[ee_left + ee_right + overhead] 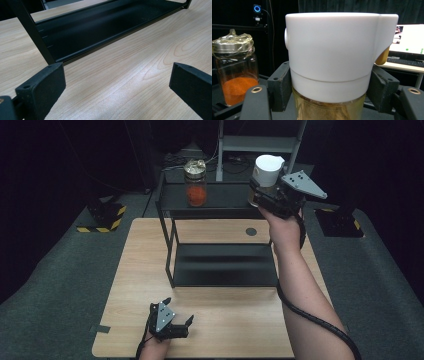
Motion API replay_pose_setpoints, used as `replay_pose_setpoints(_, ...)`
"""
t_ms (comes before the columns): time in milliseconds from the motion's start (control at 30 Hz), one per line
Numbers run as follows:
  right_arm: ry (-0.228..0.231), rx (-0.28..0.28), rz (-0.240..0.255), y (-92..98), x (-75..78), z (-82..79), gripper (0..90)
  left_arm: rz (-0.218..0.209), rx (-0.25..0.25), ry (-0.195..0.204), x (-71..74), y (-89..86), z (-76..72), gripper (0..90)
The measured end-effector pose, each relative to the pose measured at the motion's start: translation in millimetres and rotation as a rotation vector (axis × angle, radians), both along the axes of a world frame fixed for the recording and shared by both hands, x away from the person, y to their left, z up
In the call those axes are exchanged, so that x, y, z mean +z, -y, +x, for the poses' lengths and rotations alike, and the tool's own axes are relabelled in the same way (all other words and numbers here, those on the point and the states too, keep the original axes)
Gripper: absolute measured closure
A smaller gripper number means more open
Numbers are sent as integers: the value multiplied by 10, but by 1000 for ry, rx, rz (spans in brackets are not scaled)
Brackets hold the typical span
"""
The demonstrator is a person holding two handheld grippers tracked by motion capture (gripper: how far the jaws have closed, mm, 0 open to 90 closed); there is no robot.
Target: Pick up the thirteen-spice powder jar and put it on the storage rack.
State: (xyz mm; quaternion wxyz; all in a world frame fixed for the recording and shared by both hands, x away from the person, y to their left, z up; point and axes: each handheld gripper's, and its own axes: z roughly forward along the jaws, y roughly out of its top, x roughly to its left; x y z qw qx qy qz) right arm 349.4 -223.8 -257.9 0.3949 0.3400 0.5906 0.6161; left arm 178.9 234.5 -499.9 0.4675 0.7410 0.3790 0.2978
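Note:
My right gripper (264, 195) is raised at the right end of the black rack's top shelf (220, 197) and is shut on a jar with a white lid (267, 169). In the right gripper view the white-lidded jar (332, 62) stands upright between the two jaws, its yellowish glass body below the lid. A glass jar of orange powder (195, 183) with a metal lid stands on the top shelf to the left; the orange powder jar (235, 70) is apart from the held one. My left gripper (179, 315) rests low over the table's front, open, nothing between its fingers (42, 87).
The black rack's lower shelf (225, 265) lies on the wooden table (135, 270); its upright post (30, 30) stands just ahead of the left gripper. A cable trails from the right gripper along the forearm. Dark carpet surrounds the table.

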Motion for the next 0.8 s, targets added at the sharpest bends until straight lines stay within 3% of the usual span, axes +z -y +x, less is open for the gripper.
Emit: replay_pose_setpoints(800,-11,-3,-3,-52,-44,128,290,-7,-4,0,-4,-14,2,8)
